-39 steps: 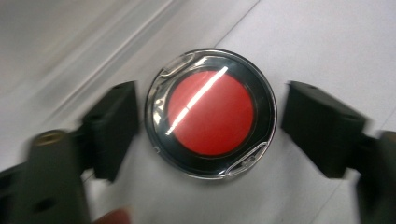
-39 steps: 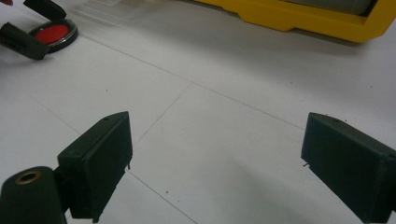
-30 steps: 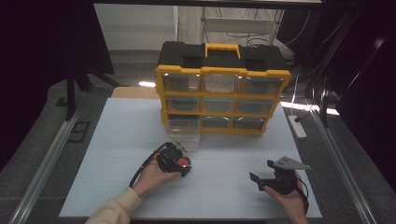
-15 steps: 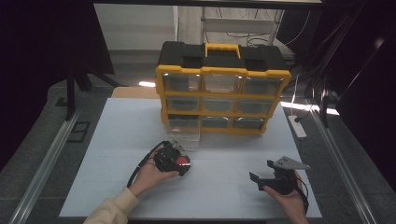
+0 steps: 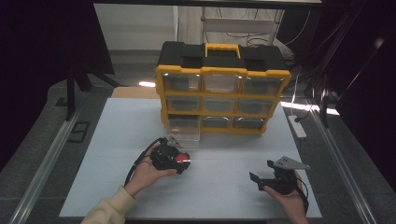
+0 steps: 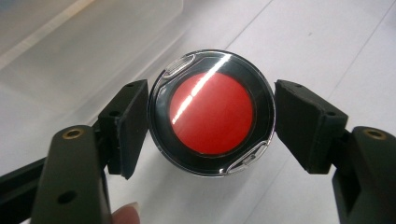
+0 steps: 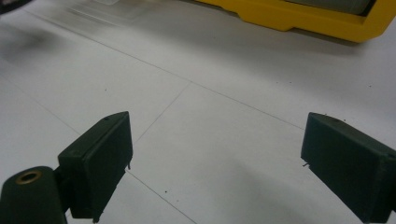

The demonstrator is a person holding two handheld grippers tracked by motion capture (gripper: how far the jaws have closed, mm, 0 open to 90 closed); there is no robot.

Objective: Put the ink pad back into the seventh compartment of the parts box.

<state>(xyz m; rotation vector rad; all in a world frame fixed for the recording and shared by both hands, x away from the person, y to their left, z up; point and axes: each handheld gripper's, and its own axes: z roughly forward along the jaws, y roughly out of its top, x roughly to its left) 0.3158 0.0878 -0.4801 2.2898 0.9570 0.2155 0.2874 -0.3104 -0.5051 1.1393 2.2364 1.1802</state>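
1. The left gripper (image 6: 211,126) has its fingers (image 6: 125,126) closed on a round red-centred disc (image 6: 211,113) with a black rim and a clear cover; both pads press on opposite edges of the rim.
2. In the high view the left gripper (image 5: 169,157) holds the disc (image 5: 179,158) above the white bench (image 5: 224,163), just in front of a clear drawer (image 5: 183,131) pulled out of the bottom-left slot of the yellow organizer (image 5: 223,95).
3. The right gripper (image 7: 215,163) has its fingers (image 7: 100,158) spread wide with nothing between them; in the high view it (image 5: 273,179) rests low over the bench, well apart from the disc.
4. Risk: the disc is pinched only on its smooth, curved rim, so a tilt or a quick swing of the hand would likely let it rotate or squirt out.
5. Risk: the open drawer sits close by, and a low approach could knock the disc against its front wall or push the drawer back in.
6. Risk: releasing early would probably send the disc rolling across the bench.
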